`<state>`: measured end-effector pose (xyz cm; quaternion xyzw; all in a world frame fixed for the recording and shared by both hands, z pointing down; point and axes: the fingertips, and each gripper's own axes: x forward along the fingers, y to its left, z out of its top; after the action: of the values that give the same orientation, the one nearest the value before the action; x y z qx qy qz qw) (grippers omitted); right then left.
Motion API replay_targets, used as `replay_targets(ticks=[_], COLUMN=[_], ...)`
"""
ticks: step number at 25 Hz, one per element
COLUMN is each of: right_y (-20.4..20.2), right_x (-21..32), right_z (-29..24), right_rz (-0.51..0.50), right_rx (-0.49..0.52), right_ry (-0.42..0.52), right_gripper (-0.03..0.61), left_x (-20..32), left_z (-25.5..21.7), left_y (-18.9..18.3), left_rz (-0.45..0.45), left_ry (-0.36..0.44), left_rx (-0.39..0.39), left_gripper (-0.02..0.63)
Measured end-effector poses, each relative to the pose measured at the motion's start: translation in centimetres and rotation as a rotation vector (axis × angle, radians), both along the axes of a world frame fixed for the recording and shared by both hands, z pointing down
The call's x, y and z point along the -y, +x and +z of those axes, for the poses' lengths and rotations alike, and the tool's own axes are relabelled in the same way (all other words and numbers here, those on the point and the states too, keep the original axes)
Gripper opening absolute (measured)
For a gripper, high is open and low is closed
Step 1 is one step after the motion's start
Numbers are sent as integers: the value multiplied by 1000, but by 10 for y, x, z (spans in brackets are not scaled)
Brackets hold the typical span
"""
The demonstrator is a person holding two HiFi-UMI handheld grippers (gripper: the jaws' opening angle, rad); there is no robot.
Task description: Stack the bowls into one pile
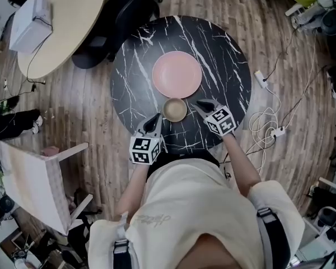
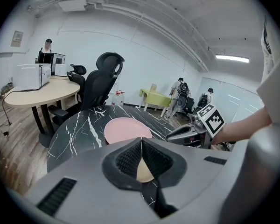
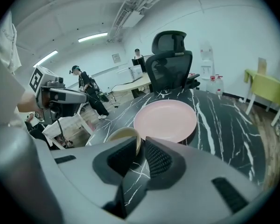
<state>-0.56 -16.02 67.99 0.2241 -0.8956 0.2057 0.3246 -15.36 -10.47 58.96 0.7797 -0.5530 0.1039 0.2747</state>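
A wide, shallow pink bowl sits near the middle of the round black marble table. A small tan bowl stands upright just in front of it, closer to me. My left gripper hovers by the tan bowl's near-left side, jaws meeting at the tips with nothing held. My right gripper is just right of the tan bowl and apart from it, its jaws a narrow gap apart and empty.
A black office chair stands at the table's far left, beside a beige round table. A white chair is at my left. A power strip with cables lies on the floor at the right. People stand far off in the room.
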Motion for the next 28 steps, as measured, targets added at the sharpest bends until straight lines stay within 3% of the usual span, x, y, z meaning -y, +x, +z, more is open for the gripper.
replay_targets(ticks=[12,17,28], right_y=[37,51,69], right_x=[-13,-6,4], right_z=[-60,-100,-195], right_rz=[83,109,139], right_rx=[78,112,209], right_ry=[130,236,433], right_gripper=[17,8,8], left_x=[-2,12,34], left_z=[-30,-68,-159], left_y=[12,22,47], left_rz=[12,33,96], left_ry=[80,172,354], left_rx=[36,86,79], left_gripper=[20,20,20])
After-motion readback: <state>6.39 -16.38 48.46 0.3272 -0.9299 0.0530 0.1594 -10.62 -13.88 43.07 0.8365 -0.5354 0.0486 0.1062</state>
